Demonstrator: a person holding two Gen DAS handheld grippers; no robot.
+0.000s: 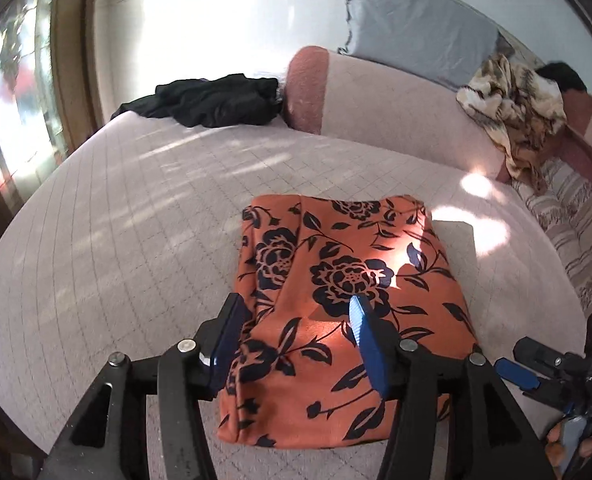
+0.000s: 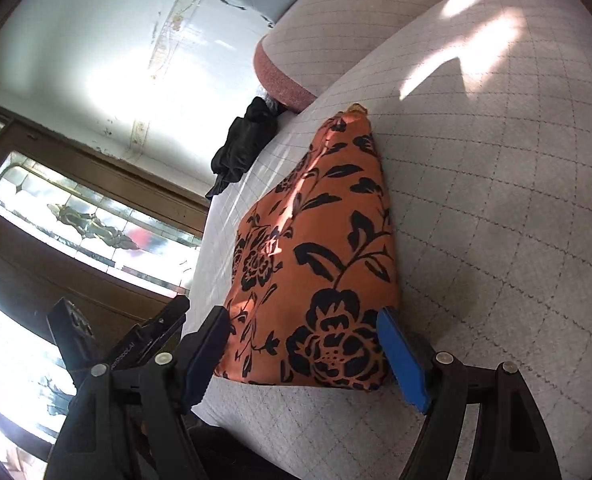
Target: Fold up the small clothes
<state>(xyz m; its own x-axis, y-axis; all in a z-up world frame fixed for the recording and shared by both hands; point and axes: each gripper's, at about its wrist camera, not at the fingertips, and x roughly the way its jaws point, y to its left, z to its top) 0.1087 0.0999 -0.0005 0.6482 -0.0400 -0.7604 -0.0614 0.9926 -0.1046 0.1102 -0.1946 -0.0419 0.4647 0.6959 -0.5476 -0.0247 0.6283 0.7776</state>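
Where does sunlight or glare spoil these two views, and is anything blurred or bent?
Left wrist view: a sun patch washes out part of the folded orange floral garment; the white wall is blown out; the quilted grey bedcover bows from fisheye. Right wrist view: the stained-glass window glares; the wall is overexposed; no clear motion blur.

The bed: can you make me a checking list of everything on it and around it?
Surface: quilted pale bed cover, sun patches on it.
Job's things: orange flowered cloth, folded into a neat rectangle, lying flat.
Clutter: black garment crumpled at the far edge; tan patterned cloth heaped by the bolster; grey pillow against the wall.
Grippers: left gripper over the folded cloth, jaws apart, nothing gripped; right gripper at the cloth's near edge, jaws wide apart, not pressing on it.
Cables: nothing seen.
Surroundings: white wall, wooden door with patterned glass.
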